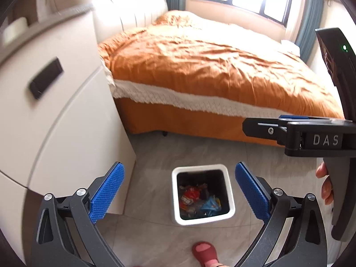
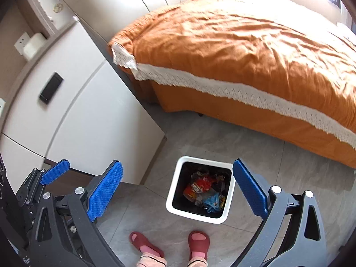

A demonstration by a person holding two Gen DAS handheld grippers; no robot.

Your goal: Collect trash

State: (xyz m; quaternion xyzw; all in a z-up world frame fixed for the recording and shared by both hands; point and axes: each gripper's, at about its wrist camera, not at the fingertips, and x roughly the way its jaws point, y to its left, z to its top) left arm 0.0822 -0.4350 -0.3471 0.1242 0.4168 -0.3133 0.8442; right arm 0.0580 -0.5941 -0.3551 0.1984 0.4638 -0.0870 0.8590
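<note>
A white square trash bin stands on the grey tile floor; it also shows in the right wrist view. Inside lie crumpled wrappers, red, orange and blue, also seen from the right wrist. My left gripper is open and empty, held high above the bin. My right gripper is open and empty, also high above the bin. The right gripper's body shows at the right of the left wrist view, and a left pad shows at the left of the right wrist view.
A bed with an orange cover fills the far right. A white nightstand stands left of the bin with a black phone on top. The person's feet in red slippers stand just before the bin.
</note>
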